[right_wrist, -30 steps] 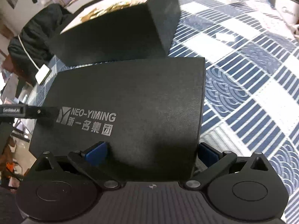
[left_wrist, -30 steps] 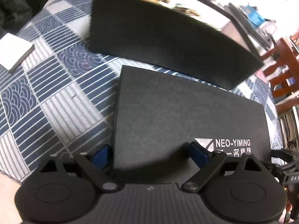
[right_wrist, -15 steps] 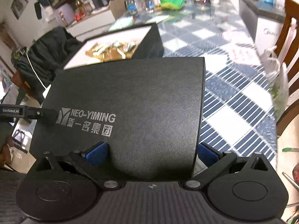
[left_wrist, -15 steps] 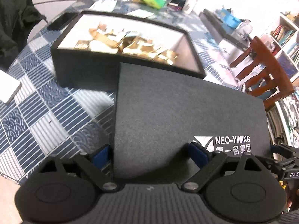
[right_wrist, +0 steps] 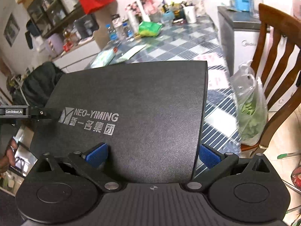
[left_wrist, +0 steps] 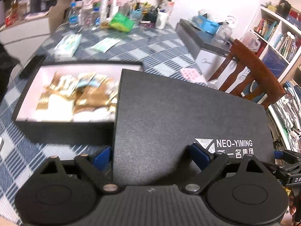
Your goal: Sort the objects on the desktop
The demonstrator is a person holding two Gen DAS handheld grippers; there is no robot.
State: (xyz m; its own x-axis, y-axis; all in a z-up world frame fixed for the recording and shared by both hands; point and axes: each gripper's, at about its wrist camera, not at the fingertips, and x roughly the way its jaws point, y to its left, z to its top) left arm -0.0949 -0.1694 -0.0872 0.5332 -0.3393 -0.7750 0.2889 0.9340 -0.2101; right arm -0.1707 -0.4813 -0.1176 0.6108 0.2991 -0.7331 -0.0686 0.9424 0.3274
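A black box lid (left_wrist: pixel 178 116) printed NEO-YIMING is held between both grippers, lifted above the table. My left gripper (left_wrist: pixel 150 155) is shut on its left end, blue pads on both sides. My right gripper (right_wrist: pixel 152 153) is shut on the other end of the lid (right_wrist: pixel 141 101). The open black box (left_wrist: pixel 75 92), white inside and filled with gold and brown packets, sits on the table to the left and below the lid. The lid's left edge overlaps the box's right end in the left wrist view.
The table has a blue and white patterned cloth (left_wrist: pixel 150 47). Bottles, a green bag (left_wrist: pixel 120 22) and papers crowd its far end. A wooden chair (right_wrist: pixel 272 66) with a plastic bag of greens (right_wrist: pixel 250 109) stands at the right. A small fridge (left_wrist: pixel 207 56) is beyond.
Both grippers have raised the lid well above the table and tilted it up. The open box's inside has come into view below, and the room's far end now shows.
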